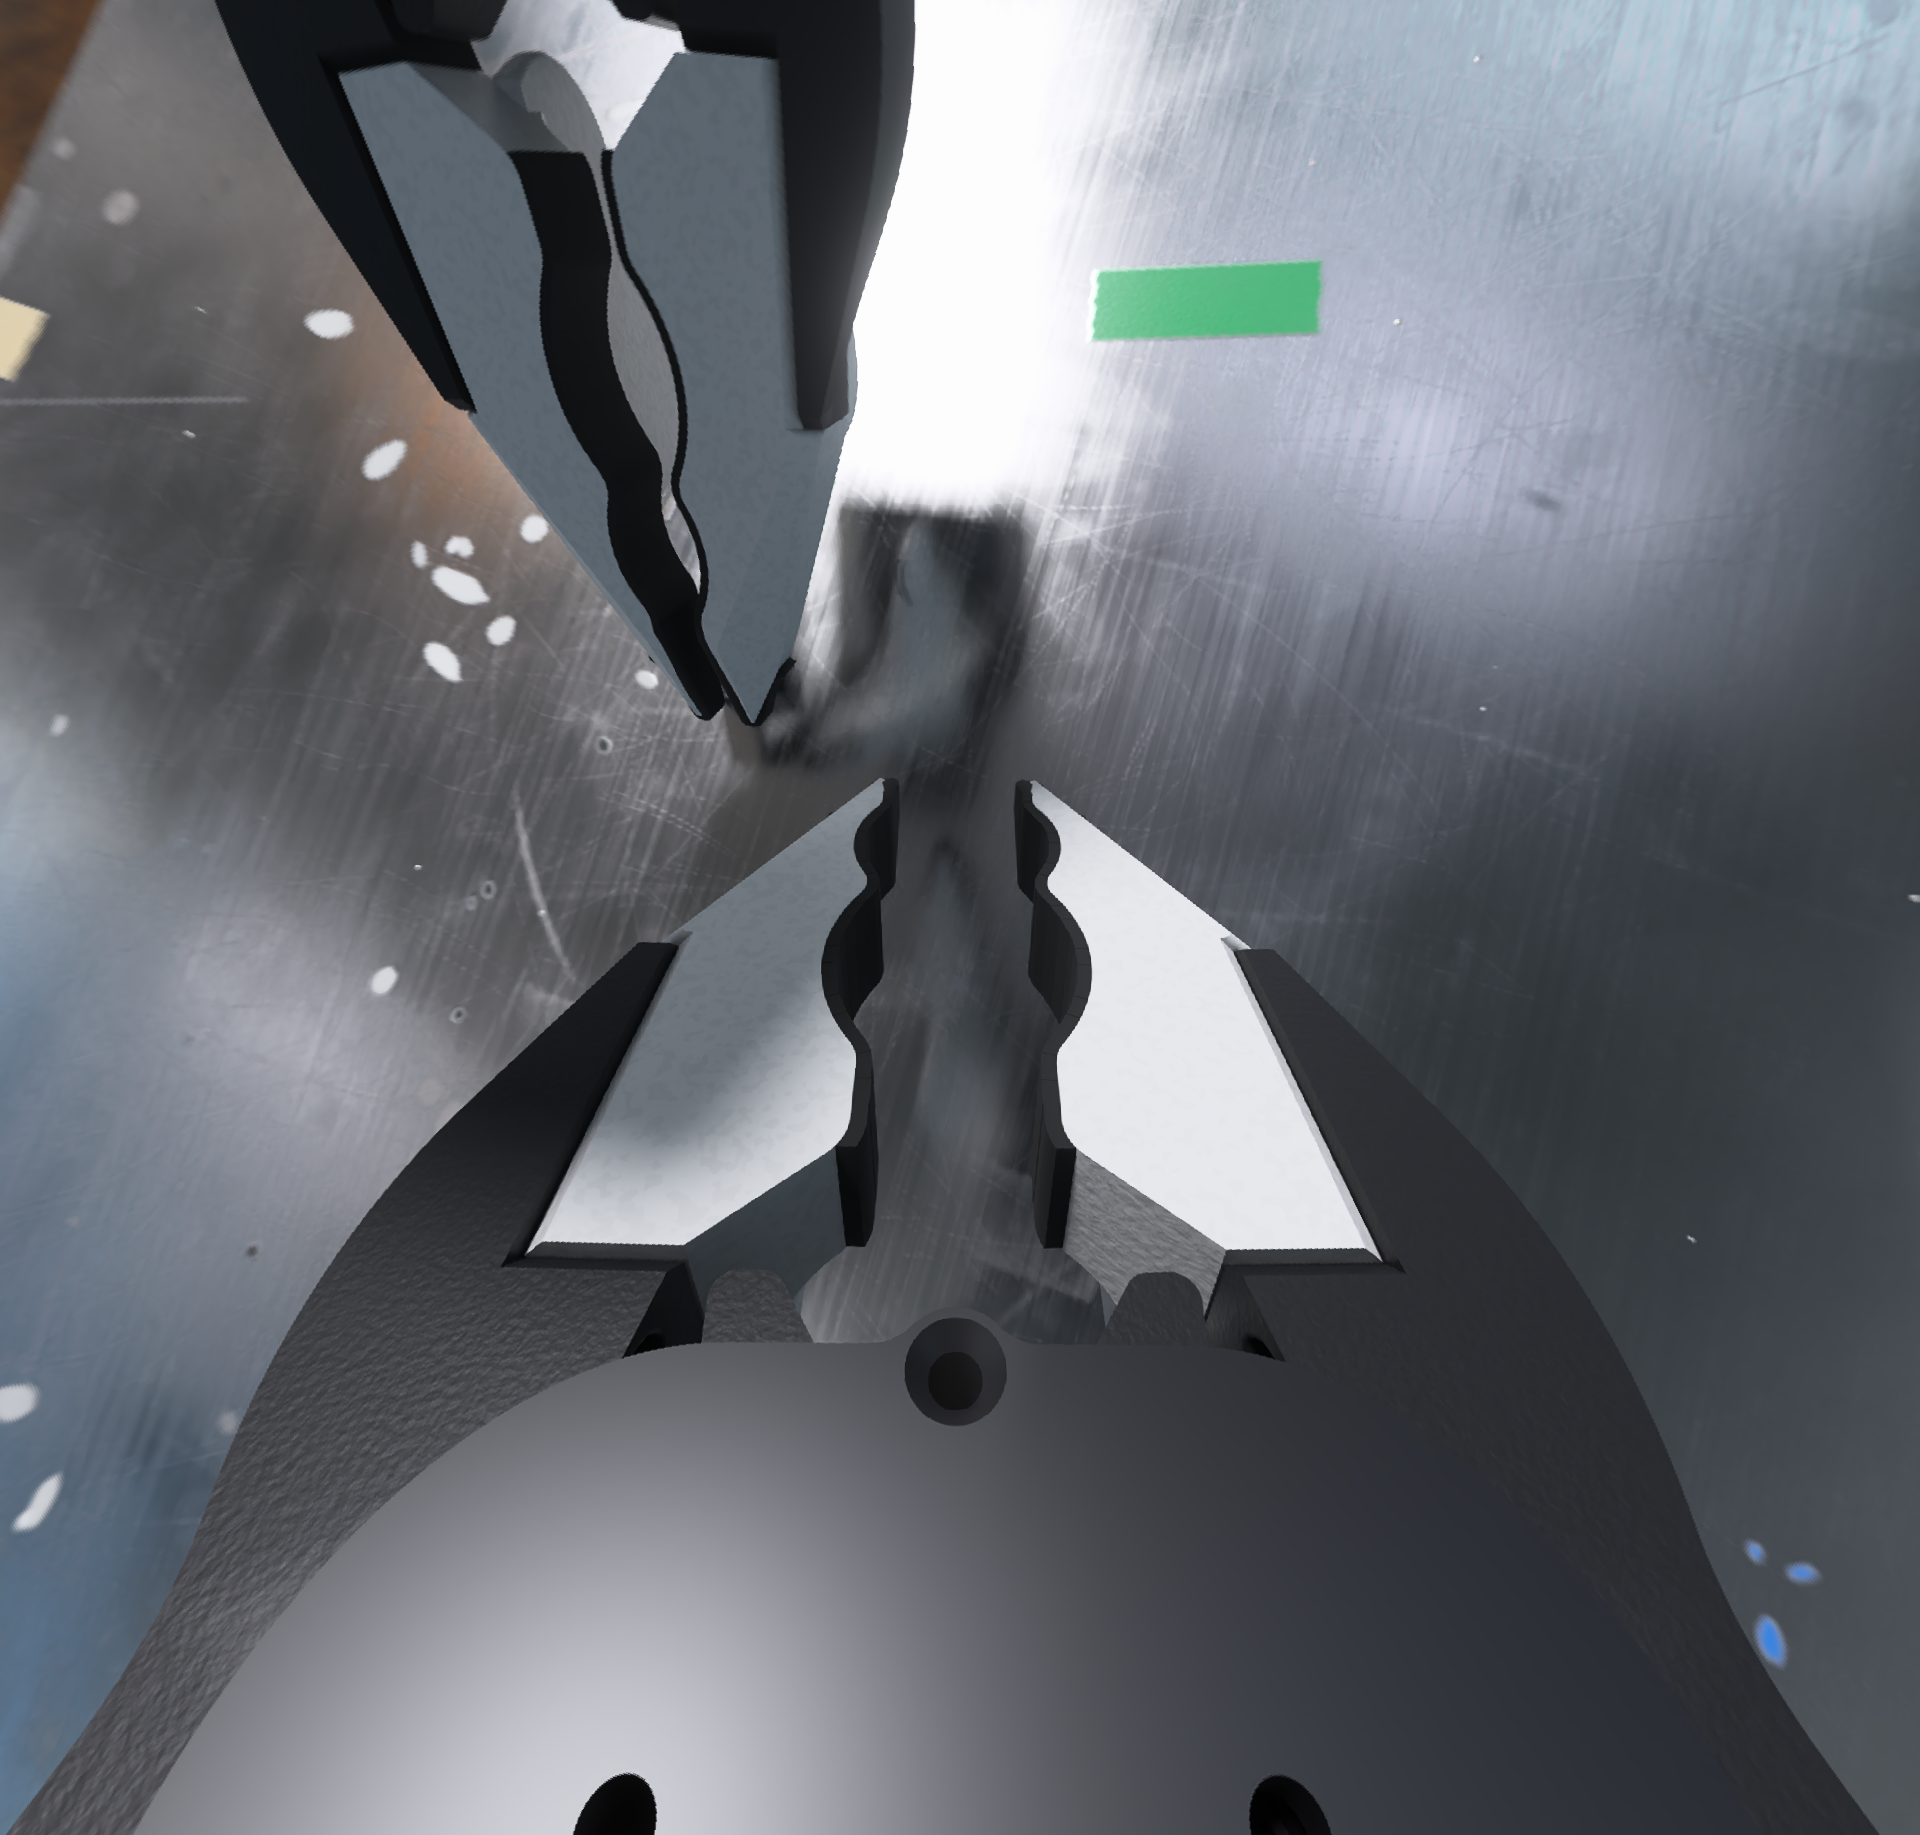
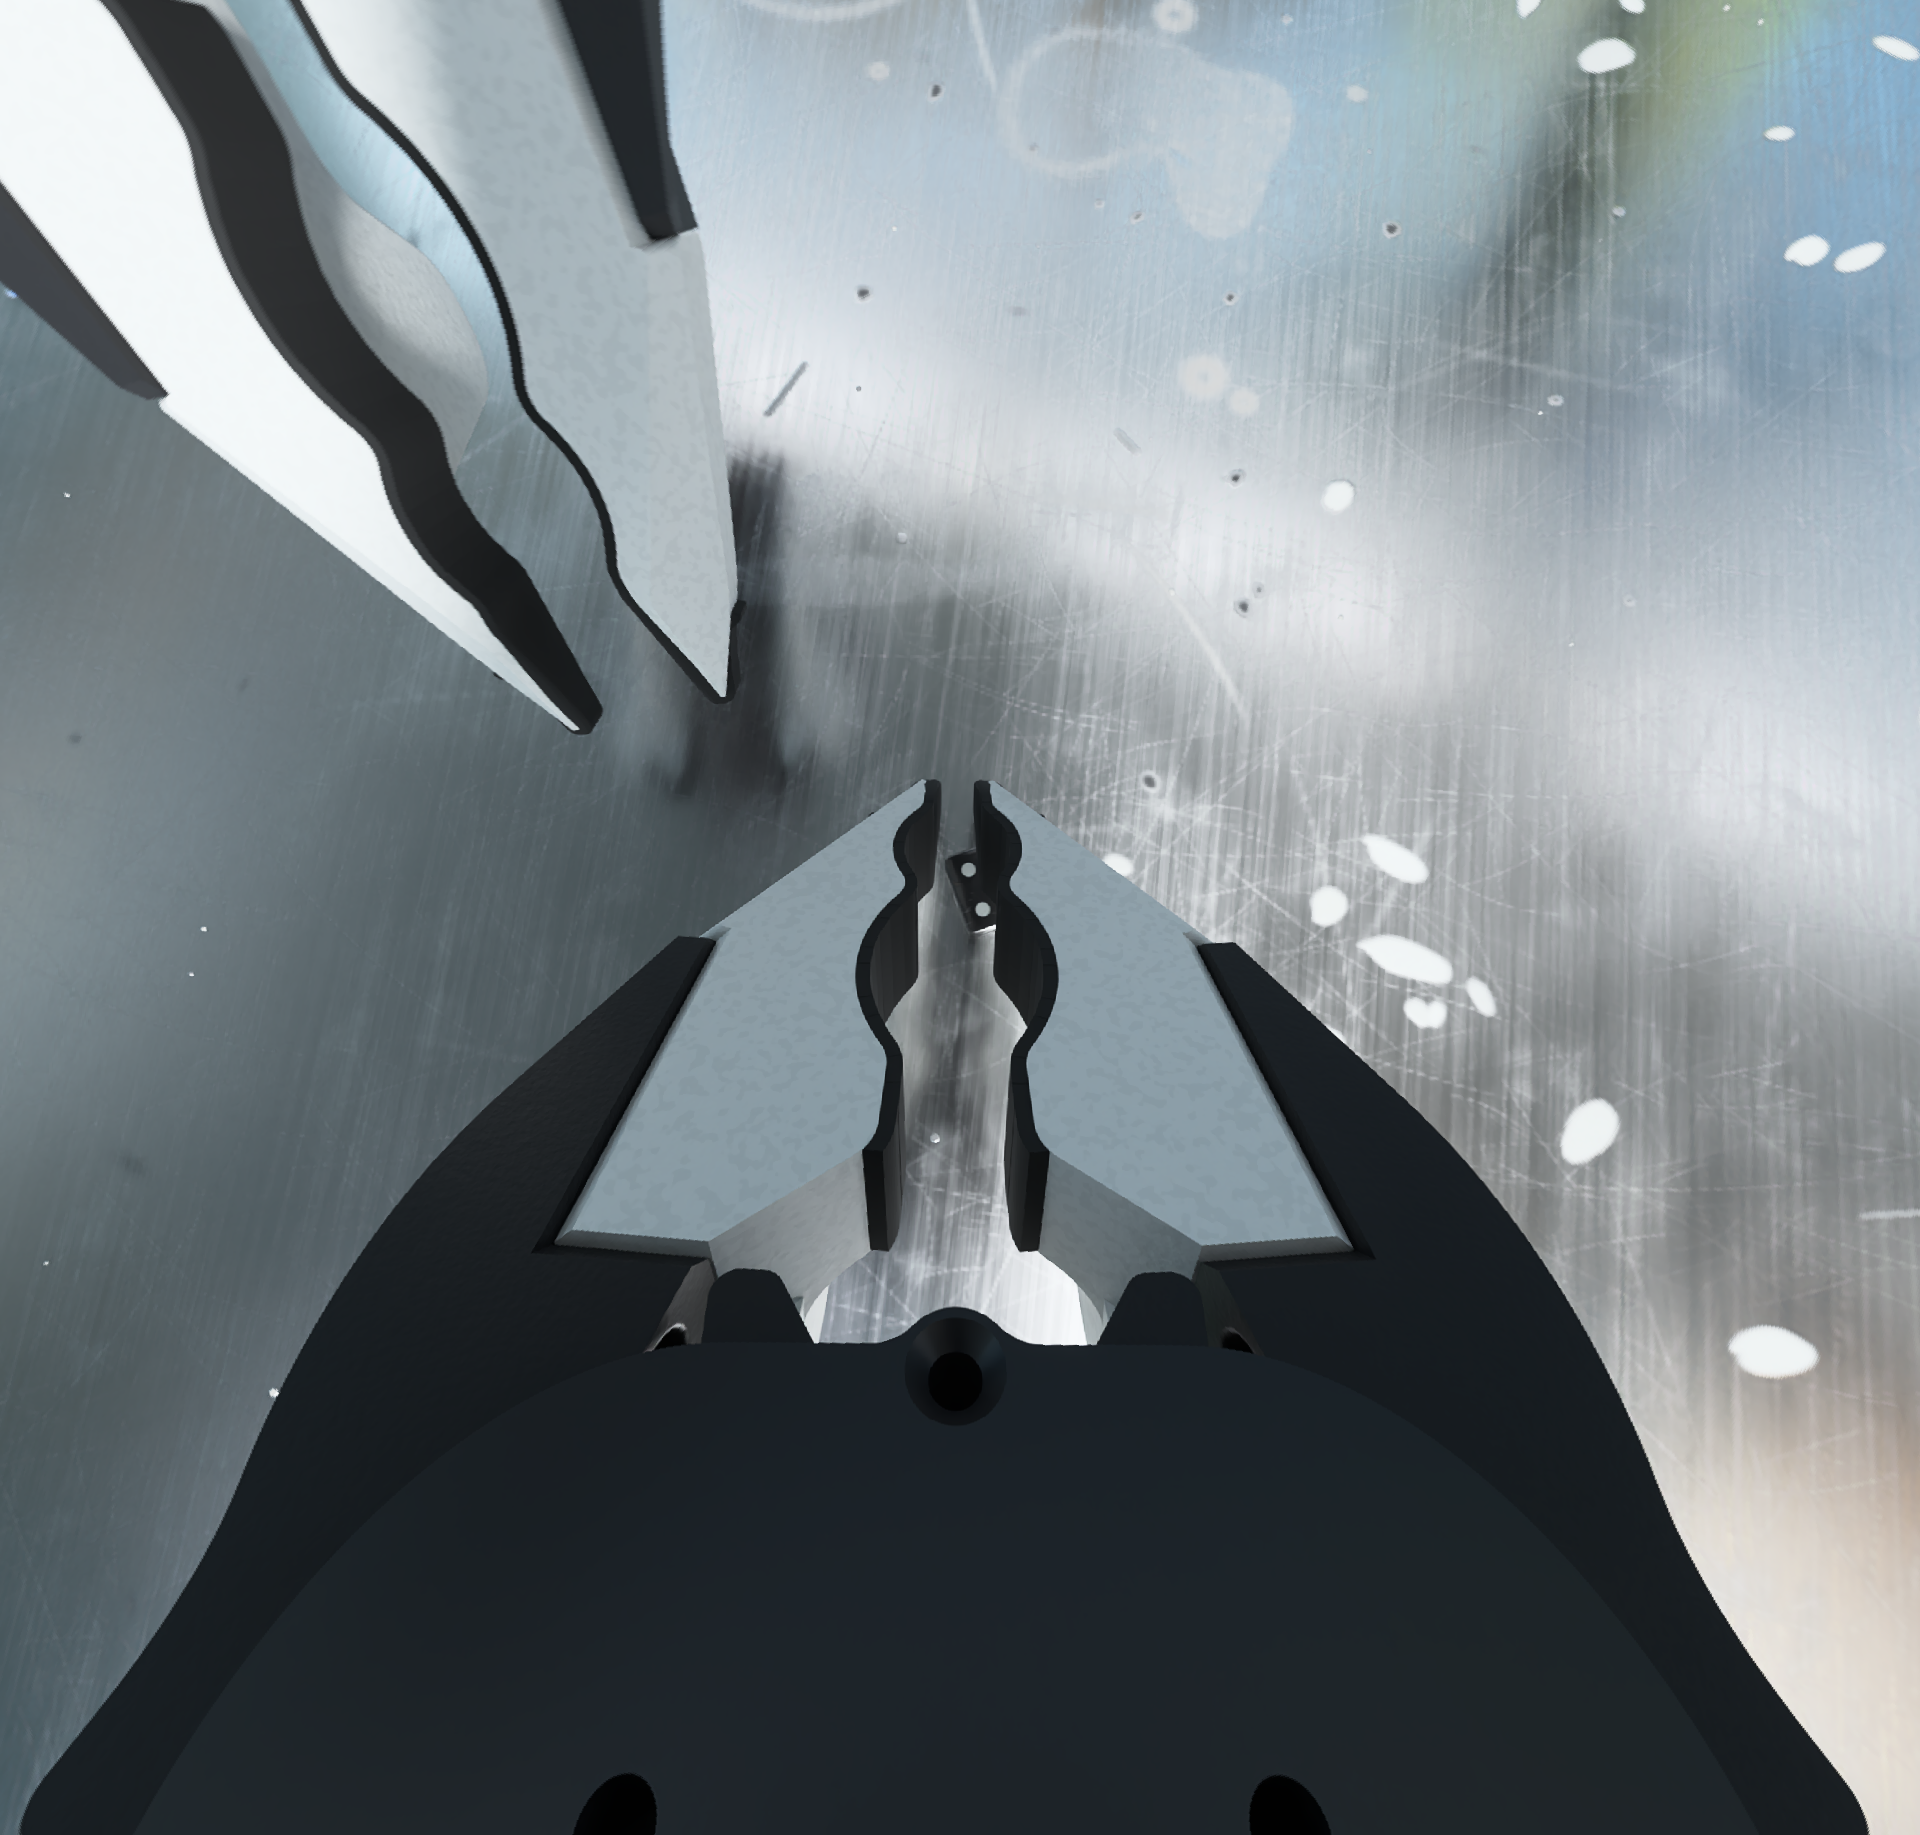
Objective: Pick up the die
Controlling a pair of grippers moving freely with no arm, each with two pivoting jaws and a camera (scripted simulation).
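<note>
In the left wrist view, the left gripper (image 1: 951, 798) pointed down at a scratched metal table (image 1: 1455, 746), its jaws parted by a moderate gap with nothing between them. Only bare metal and a blurred dark reflection showed in the gap. The right gripper (image 1: 732, 710) came in from the upper left, tilted, its tips almost together and close above the surface, just beyond the left gripper's tips. No die could be made out between them from this side. A green strip of tape (image 1: 1205, 302) lay farther off to the right, and white paint flecks (image 1: 457, 580) dotted the metal on the left.

The right wrist view showed what the first did not: the small dark die (image 2: 971, 890) with white pips sat pinched between the right gripper's (image 2: 956, 793) narrow jaws, just behind the tips and against the right-hand pad. The left gripper (image 2: 655, 710) hung at upper left, angled down, its fingers apart and empty, near but not touching.
</note>
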